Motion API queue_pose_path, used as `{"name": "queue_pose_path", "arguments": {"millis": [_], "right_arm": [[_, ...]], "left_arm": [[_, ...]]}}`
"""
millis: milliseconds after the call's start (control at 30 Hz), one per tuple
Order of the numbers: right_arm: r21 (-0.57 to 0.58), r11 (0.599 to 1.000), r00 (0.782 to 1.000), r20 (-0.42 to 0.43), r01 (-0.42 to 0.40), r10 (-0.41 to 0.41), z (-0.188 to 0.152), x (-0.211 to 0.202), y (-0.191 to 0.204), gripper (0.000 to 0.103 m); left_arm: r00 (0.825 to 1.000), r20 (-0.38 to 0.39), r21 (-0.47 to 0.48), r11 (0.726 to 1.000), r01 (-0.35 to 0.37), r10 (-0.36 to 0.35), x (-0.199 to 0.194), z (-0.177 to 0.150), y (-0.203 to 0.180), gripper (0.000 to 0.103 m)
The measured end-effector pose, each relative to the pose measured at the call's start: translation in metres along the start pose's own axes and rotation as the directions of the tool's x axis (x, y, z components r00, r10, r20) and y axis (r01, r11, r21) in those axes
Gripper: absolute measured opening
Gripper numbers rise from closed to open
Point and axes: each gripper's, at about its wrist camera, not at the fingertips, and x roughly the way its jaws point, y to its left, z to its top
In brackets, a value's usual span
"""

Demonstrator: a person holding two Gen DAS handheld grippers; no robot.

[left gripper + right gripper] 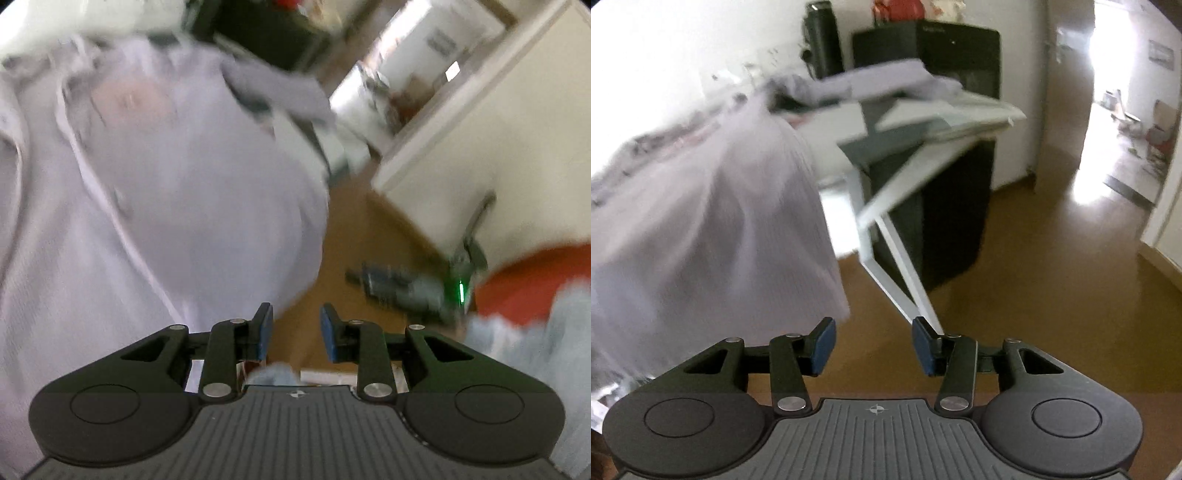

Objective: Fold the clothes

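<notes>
Pale lilac garment (159, 177), blurred by motion, fills left half of left wrist view, hanging in loose folds off a white table (945, 110). Part of same cloth lying flat on the tabletop, rest draped over near edge, lower hem ending above brown floor (1015, 295). White angled table legs (901, 258) visible under the top. Garment type not clear from blur; a seam or placket line runs down the front.

Left gripper (296, 328) empty, blue pads (265, 332) spread moderately apart, brown floor showing through the gap. Garment just beside left finger, contact not certain. Right gripper (873, 349) empty too, pads set wide, garment hem just above and left of left pad, apart from it.

Right side of left wrist view: blurred second gripper with green light (461, 290), orange-red sleeve (535, 280), light blue denim (517, 354) below it. Small patch of same denim between the gripper arms.

Background in right wrist view: black cabinet (945, 48) behind table, tall black cylinder (822, 37) beside it, red item (897, 9) on top, too blurred to name. White wall left, bright doorway (1126, 110) right with glare on floor. Cream wall (498, 110) and baseboard in left wrist view.
</notes>
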Motion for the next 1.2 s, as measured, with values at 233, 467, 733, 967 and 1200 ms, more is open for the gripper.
{"name": "queue_pose_path", "arguments": {"millis": [233,467,733,967,1200], "right_arm": [[-0.031,0.996,0.995,0.057,-0.084,0.085,0.023,0.010,0.006,0.042],[-0.021,0.991,0.988,0.079,-0.129,0.131,0.042,0.025,0.006,0.037],[-0.091,0.979,0.978,0.086,-0.182,0.190,0.075,0.027,0.009,0.022],[-0.125,0.968,0.972,0.058,-0.220,0.228,0.084,0.036,0.013,0.024],[-0.181,0.962,0.976,0.028,-0.206,0.214,0.086,0.043,0.024,0.020]], "left_arm": [[0.985,0.029,-0.033,0.985,-0.170,0.171,0.068,0.098,0.000,0.032],[0.966,-0.036,-0.049,0.965,-0.258,0.256,0.159,0.168,-0.011,0.032],[0.929,-0.090,-0.095,0.925,-0.367,0.359,0.234,0.211,-0.012,0.032],[0.915,-0.123,-0.104,0.912,-0.396,0.383,0.255,0.214,-0.012,0.032],[0.908,-0.136,-0.141,0.899,-0.414,0.397,0.257,0.216,-0.006,0.032]]}}
